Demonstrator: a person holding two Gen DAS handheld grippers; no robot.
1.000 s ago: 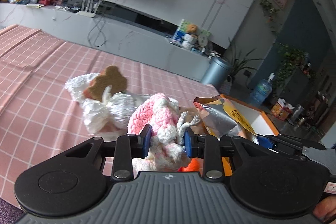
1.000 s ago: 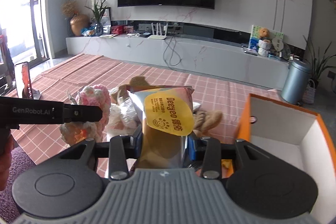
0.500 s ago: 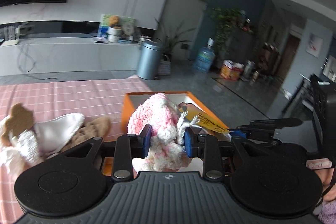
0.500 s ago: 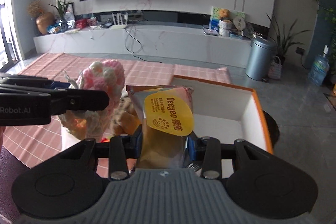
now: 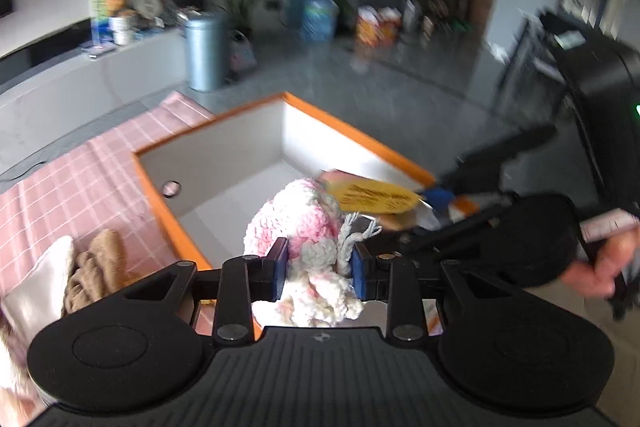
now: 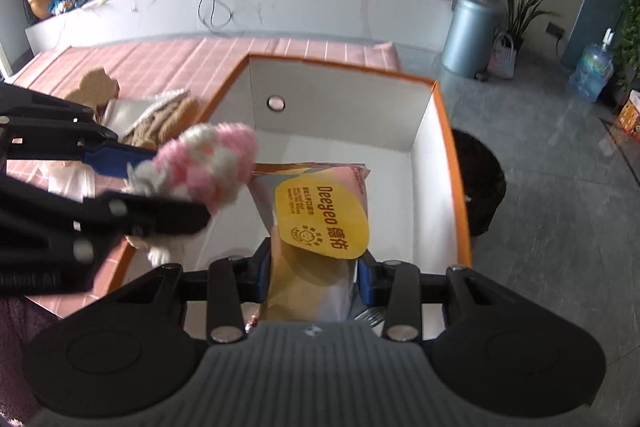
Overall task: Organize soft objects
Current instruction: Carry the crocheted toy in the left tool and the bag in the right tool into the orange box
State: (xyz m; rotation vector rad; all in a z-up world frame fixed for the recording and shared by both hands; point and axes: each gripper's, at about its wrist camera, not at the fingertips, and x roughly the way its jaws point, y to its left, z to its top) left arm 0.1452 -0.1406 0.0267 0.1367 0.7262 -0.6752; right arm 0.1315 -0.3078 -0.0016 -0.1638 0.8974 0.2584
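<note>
Over the box (image 6: 456, 163) — both claws loaded.

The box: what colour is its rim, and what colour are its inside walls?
The box has an orange rim and white inside walls, clearest in the right wrist view.

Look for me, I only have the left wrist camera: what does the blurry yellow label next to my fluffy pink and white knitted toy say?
Observer: It reads Deeyeo, on a soft plastic packet.
Operator: Is the packet held tight?
Observer: Yes. The right gripper pinches it between blue pads, beside your pink and white knitted toy.
Operator: What else is on the cloth?
Observer: A flat brown bear-shaped piece lies on the pink checked cloth.
</note>
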